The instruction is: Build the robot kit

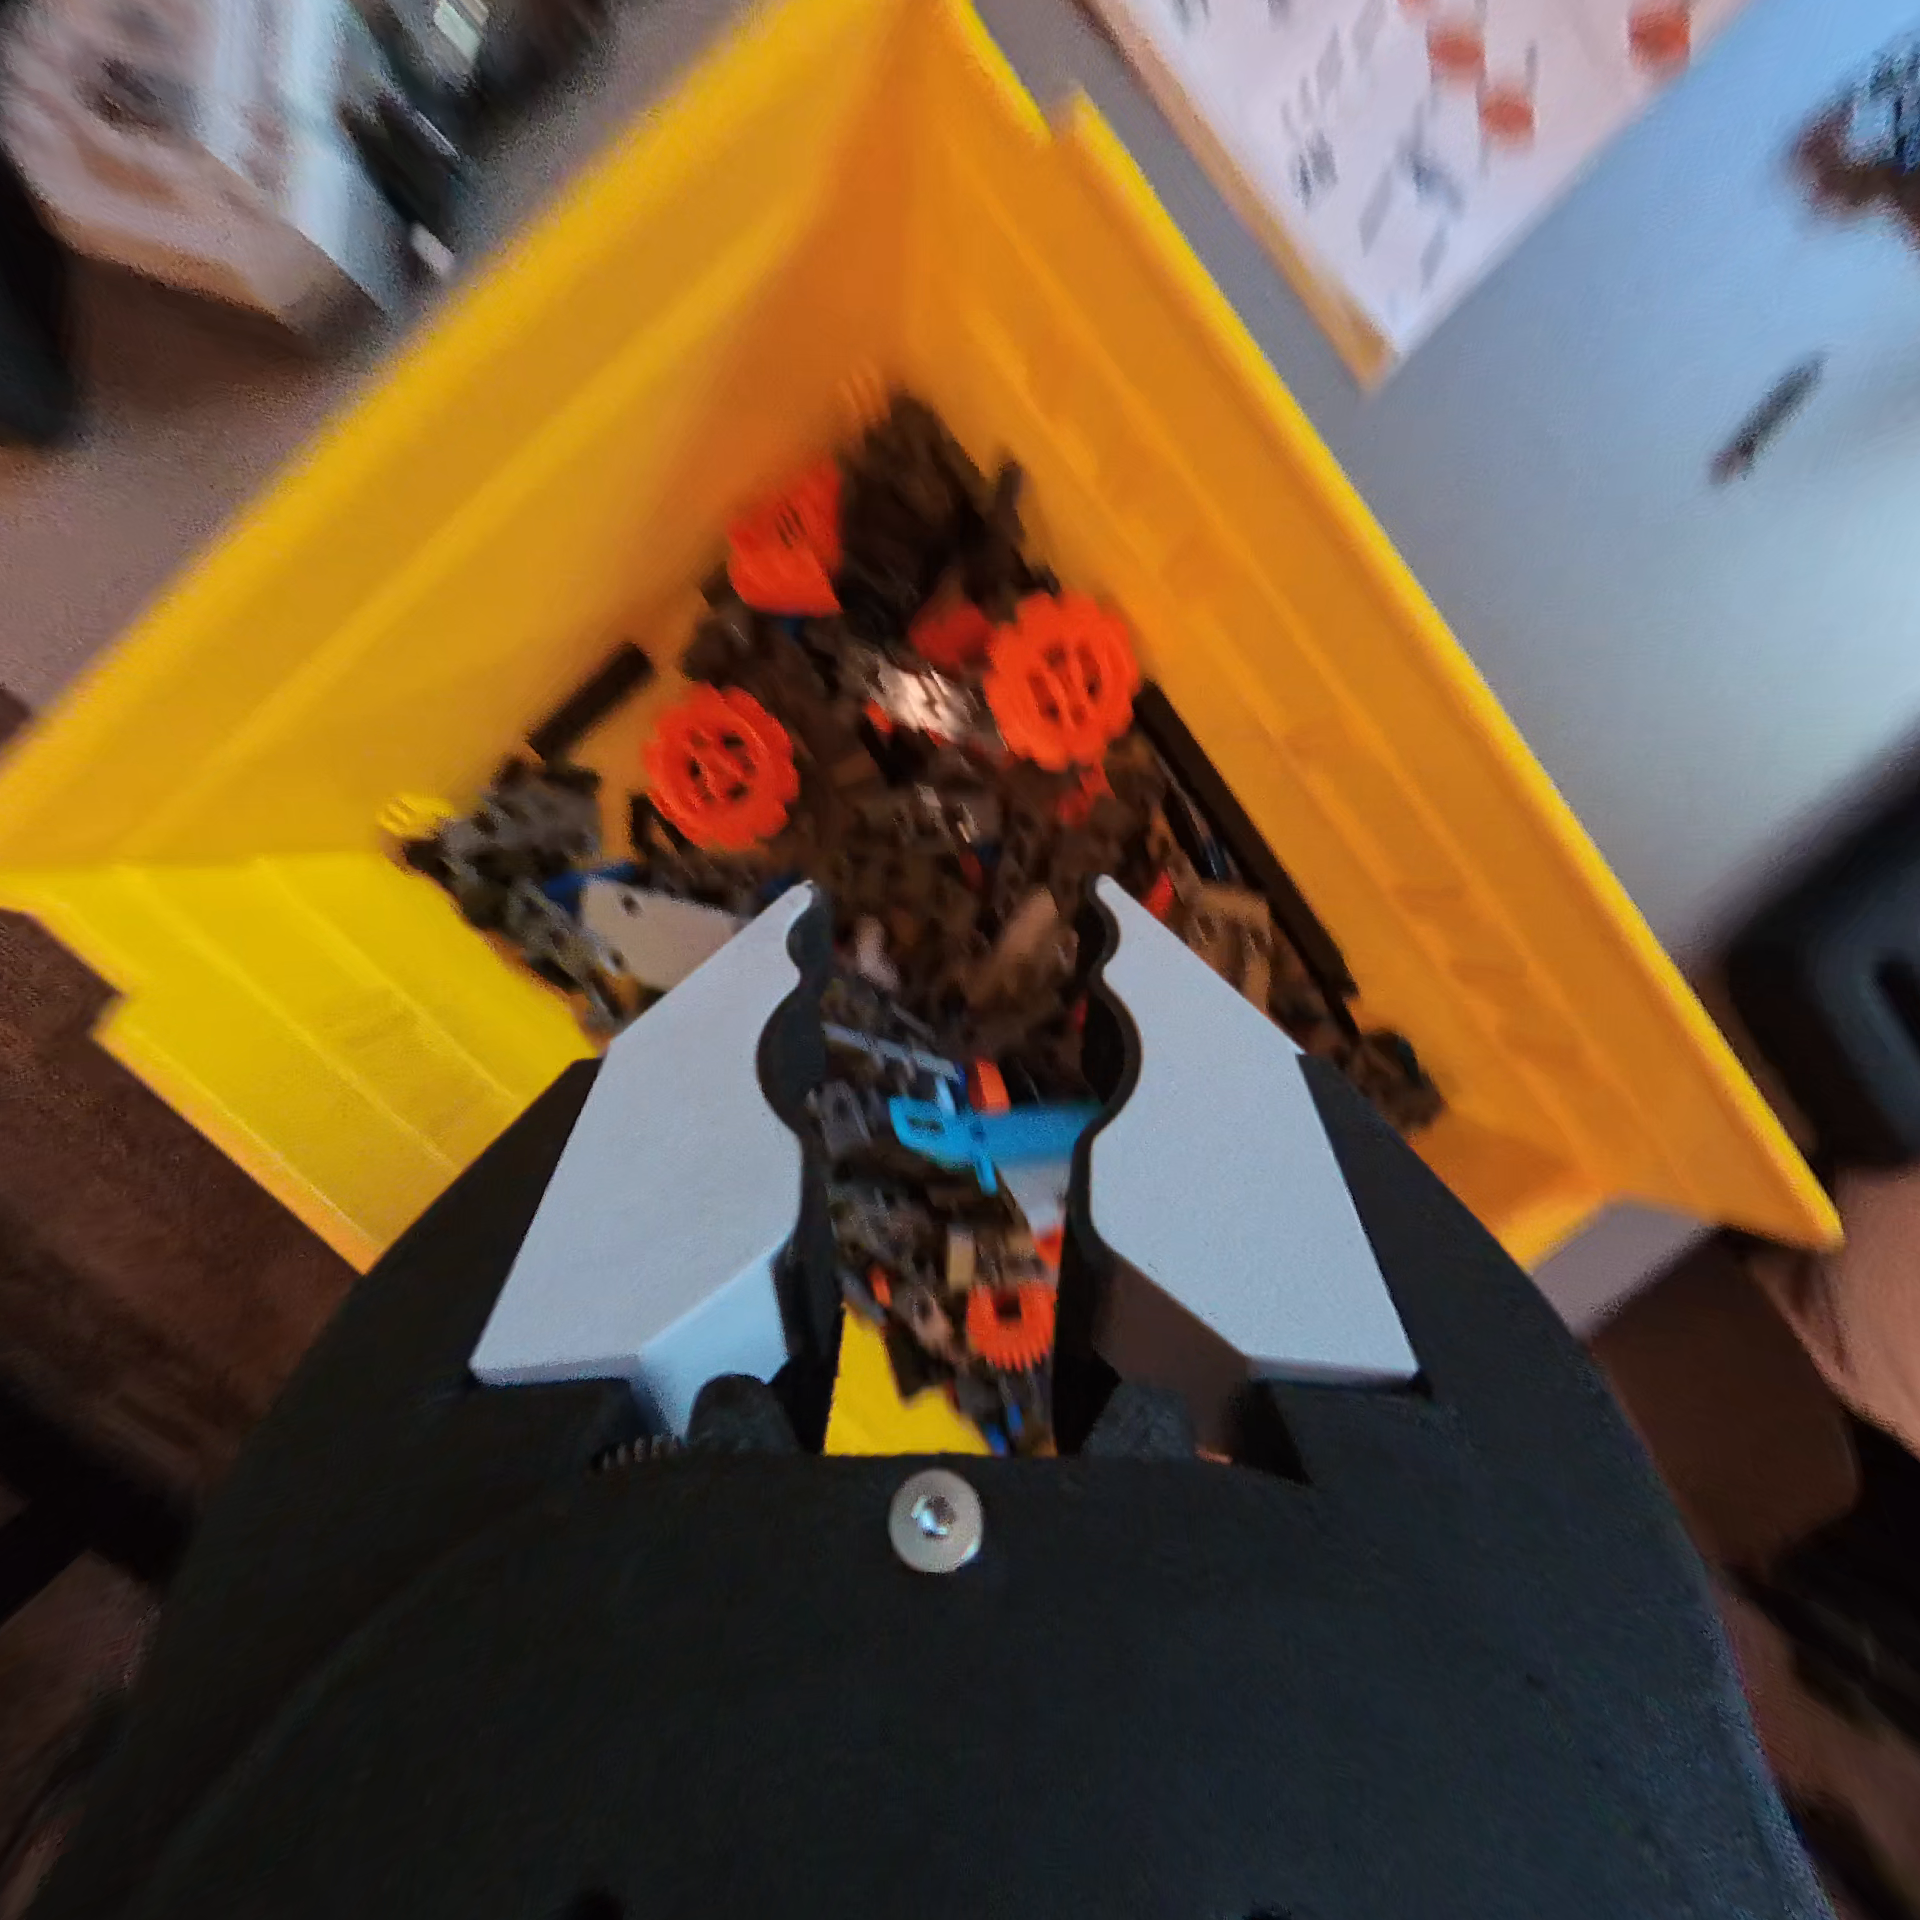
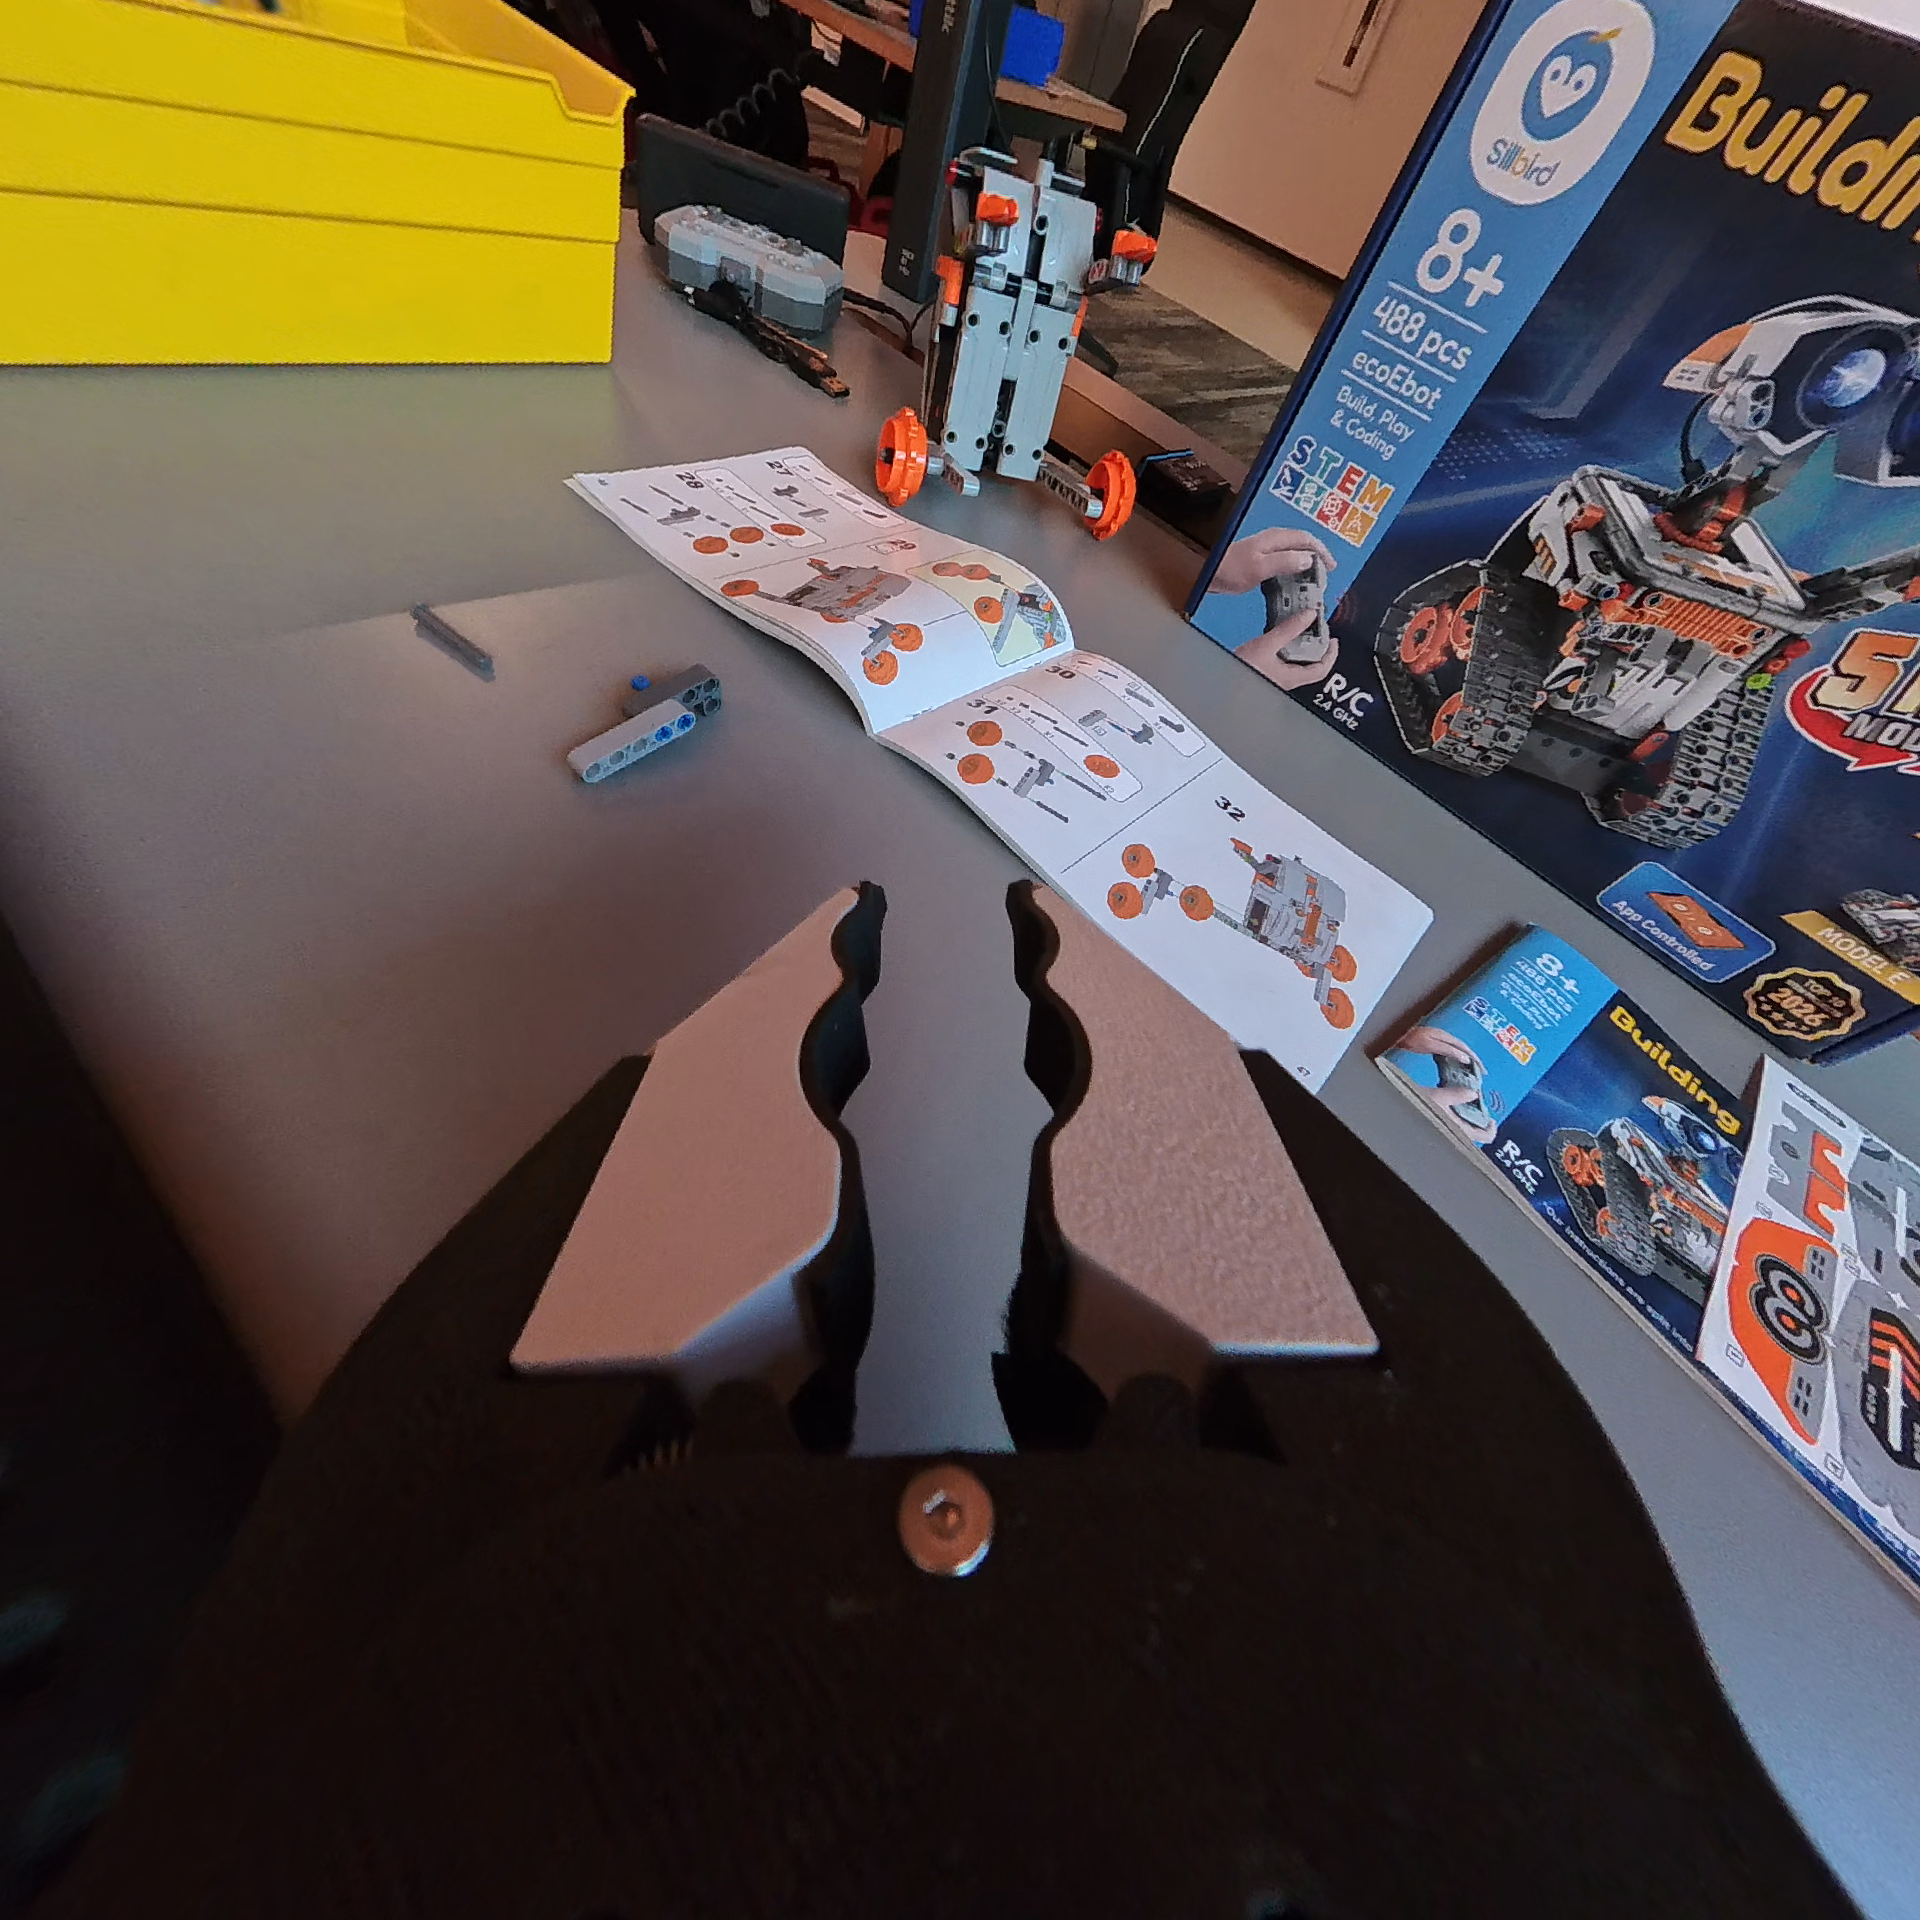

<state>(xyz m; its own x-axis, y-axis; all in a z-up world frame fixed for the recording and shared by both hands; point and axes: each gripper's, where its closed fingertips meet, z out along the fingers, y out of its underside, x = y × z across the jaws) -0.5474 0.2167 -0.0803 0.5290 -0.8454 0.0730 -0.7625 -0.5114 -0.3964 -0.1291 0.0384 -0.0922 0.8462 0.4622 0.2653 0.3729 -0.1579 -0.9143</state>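
In the blurred left wrist view, my left gripper (image 1: 954,894) is open and empty, pointing down into a yellow bin (image 1: 436,582) filled with dark building pieces, orange toothed wheels (image 1: 1060,681) and a blue piece (image 1: 977,1132). In the right wrist view, my right gripper (image 2: 945,899) is open and empty, hovering above the grey table (image 2: 312,831). Ahead of it lie an open instruction booklet (image 2: 997,707), a small grey beam assembly with blue pins (image 2: 644,727) and a thin dark axle (image 2: 452,639). A partly built grey and orange model (image 2: 1008,343) stands farther back.
The yellow bin (image 2: 312,208) stands at the back left. A large blue product box (image 2: 1621,499) stands at the right, with a second booklet (image 2: 1579,1122) and a sticker sheet (image 2: 1829,1299) before it. A grey battery unit (image 2: 748,260) sits behind. Tip to tip, the grippers are about 45 cm apart. My left gripper is the nearer one to the blue piece (image 1: 977,1132): about 9 cm, against 50 cm.
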